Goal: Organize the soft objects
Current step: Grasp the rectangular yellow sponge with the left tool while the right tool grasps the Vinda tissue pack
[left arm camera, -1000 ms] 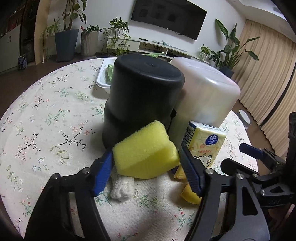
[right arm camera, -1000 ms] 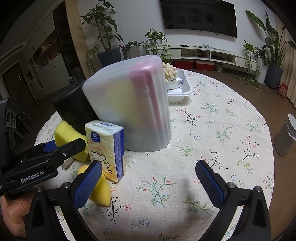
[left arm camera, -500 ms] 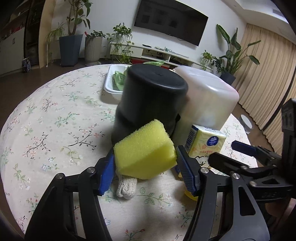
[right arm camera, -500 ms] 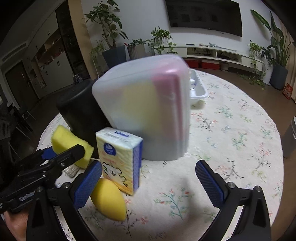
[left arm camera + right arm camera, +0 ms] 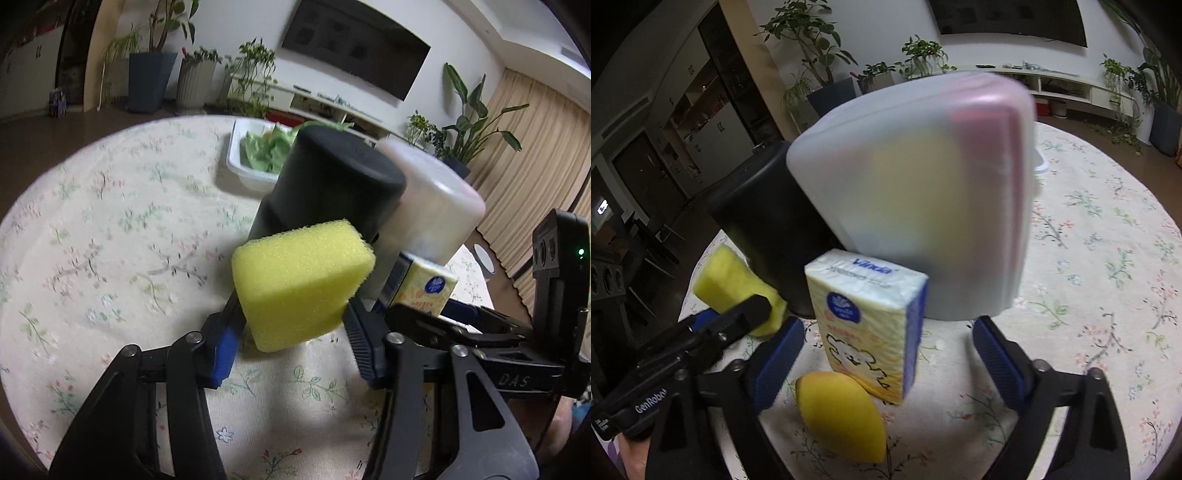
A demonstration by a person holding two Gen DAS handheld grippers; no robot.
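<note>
My left gripper (image 5: 295, 343) is shut on a yellow sponge block (image 5: 301, 282), held above the floral tablecloth in front of a black cylinder (image 5: 332, 192). From the right wrist view the same sponge (image 5: 733, 286) shows at the left with the left gripper's finger across it. My right gripper (image 5: 886, 354) is open, its blue pads on either side of a yellow tissue pack (image 5: 868, 321) standing upright. A yellow egg-shaped sponge (image 5: 842, 417) lies just in front of the pack. Behind stands a translucent white container (image 5: 916, 192) with pink and yellow shapes showing inside.
A white tray (image 5: 240, 162) holding green soft pieces sits at the back of the round table (image 5: 92, 221). The tissue pack (image 5: 424, 291) also shows beside the right gripper's arm (image 5: 480, 347). Potted plants, a TV and curtains ring the room.
The left gripper has lifted the yellow sponge off the table, and the knitted white piece below it is out of sight. The right gripper has moved in close around the tissue pack.
</note>
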